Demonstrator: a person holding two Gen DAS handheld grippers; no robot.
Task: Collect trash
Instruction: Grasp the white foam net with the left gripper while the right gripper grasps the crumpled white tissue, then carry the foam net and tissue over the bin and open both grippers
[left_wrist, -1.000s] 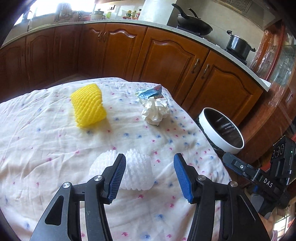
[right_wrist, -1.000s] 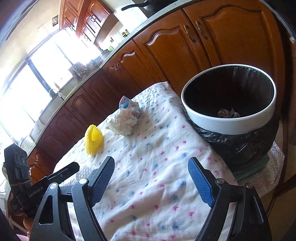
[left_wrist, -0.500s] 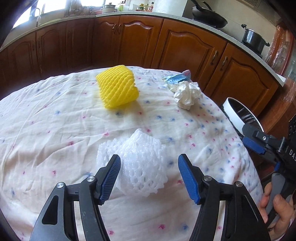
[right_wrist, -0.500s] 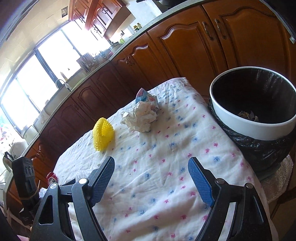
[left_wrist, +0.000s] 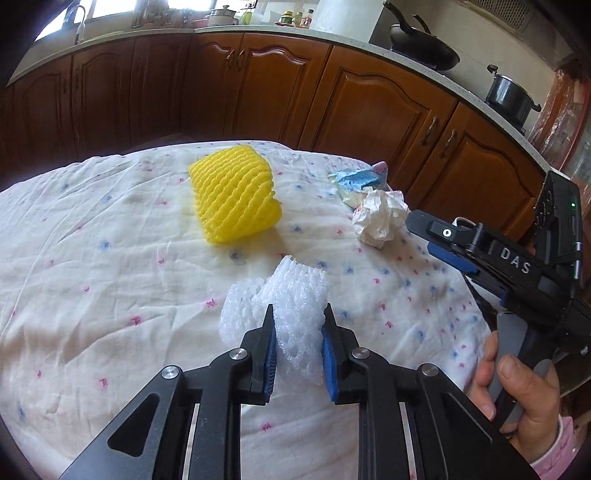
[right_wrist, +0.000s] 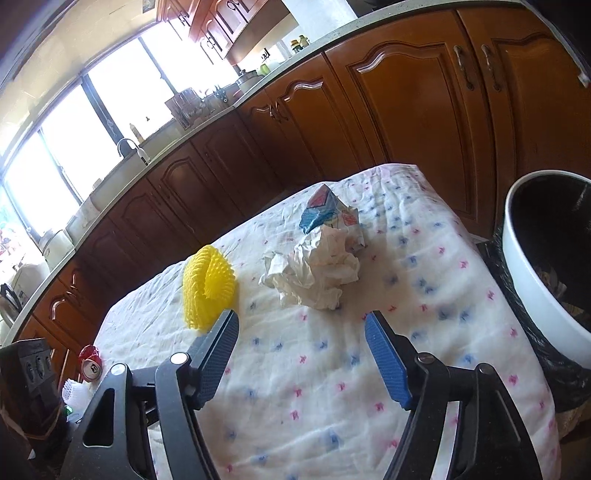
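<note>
1. Across the kitchen, brown wooden cabinets (left_wrist: 369, 107) run under a pale counter; in front of them a table wears a white cloth (left_wrist: 110, 258) dotted with pink and blue.
2. At the table's right edge stands a bin (right_wrist: 532, 295) with a white rim and a black liner; some scraps lie inside it.
3. On the cloth's far half lies a yellow foam net (left_wrist: 232, 195); well to its right sit a crumpled white paper (left_wrist: 380, 218) and, touching it behind, a blue printed wrapper (left_wrist: 360, 179).
4. The left gripper (left_wrist: 298, 325) is closing; its blue pads already press both sides of a white foam net (left_wrist: 295, 295), which bulges above and beside them on the near part of the cloth.
5. The right gripper (right_wrist: 301, 332) points at the crumpled white paper; its jaws are narrowing yet stand wide, with only cloth between them; the paper lies just beyond the tips.
6. A hand (left_wrist: 517, 391) in a pink sleeve holds that gripper's handle.
</note>
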